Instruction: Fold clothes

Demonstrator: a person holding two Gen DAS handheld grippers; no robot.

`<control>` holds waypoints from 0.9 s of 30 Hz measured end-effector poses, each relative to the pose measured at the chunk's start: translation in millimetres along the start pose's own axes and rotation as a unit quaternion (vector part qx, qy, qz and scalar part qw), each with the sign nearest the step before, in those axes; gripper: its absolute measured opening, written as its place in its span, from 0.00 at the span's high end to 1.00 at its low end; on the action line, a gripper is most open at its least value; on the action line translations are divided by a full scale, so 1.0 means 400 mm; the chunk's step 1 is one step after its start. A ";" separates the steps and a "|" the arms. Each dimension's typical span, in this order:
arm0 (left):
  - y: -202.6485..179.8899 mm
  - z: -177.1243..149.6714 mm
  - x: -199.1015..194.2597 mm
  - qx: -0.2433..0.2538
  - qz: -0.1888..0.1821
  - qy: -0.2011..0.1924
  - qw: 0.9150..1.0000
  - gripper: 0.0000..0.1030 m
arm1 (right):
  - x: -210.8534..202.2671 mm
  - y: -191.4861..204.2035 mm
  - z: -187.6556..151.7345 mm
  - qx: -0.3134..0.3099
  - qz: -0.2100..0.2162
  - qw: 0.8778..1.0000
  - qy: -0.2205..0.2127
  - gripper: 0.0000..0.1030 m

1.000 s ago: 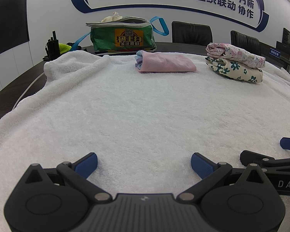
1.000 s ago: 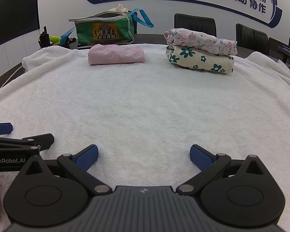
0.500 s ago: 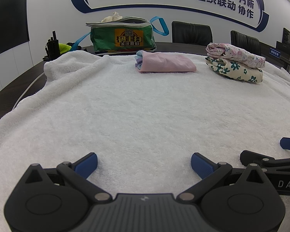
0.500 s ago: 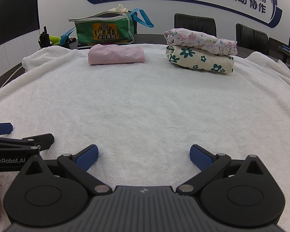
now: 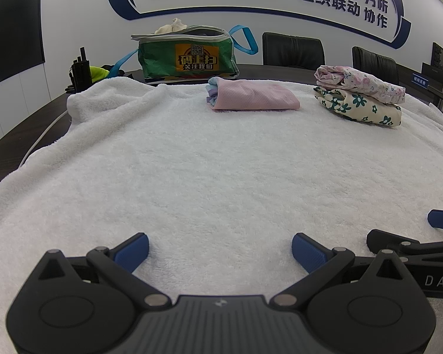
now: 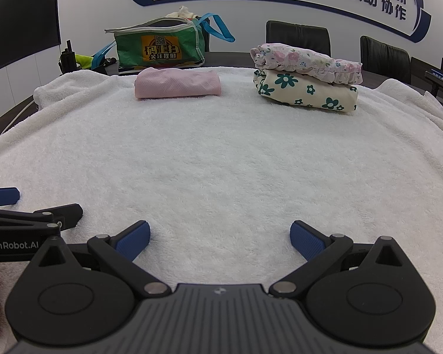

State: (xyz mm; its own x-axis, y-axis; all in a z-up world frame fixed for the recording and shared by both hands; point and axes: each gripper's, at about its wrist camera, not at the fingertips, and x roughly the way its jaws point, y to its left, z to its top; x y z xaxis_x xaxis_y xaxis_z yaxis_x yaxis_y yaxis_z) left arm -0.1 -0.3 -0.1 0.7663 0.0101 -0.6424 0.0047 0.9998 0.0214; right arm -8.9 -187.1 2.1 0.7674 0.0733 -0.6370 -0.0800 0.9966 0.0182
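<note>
Both wrist views sit low, side by side, facing across the white towel point(image 5: 221, 162).

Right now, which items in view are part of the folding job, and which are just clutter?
Job:
- pink folded garment
- floral folded stack
- white towel as work surface
- left gripper and right gripper, both open and empty

Lying about:
- green bag
- black radio
- office chairs

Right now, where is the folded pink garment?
The folded pink garment lies at the far edge of the white towel, left of centre, just before the green bag and left of the floral stack.
</note>
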 end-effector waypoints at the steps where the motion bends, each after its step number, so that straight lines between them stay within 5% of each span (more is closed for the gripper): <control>1: 0.000 0.000 0.000 0.000 0.000 0.000 1.000 0.00 | 0.000 0.000 0.000 0.000 0.000 1.000 0.000 0.00; 27: -0.002 0.002 0.005 0.000 0.000 0.000 1.000 0.00 | 0.001 0.000 0.000 0.000 -0.001 1.000 0.000 0.00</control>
State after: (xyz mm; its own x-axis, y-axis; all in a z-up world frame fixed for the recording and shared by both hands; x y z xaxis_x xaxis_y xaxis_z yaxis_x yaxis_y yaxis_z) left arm 2.0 -1.0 -0.9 0.7663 0.0098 -0.6424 0.0051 0.9998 0.0214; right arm -8.6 -187.1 1.7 0.7673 0.0722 -0.6372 -0.0797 0.9967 0.0169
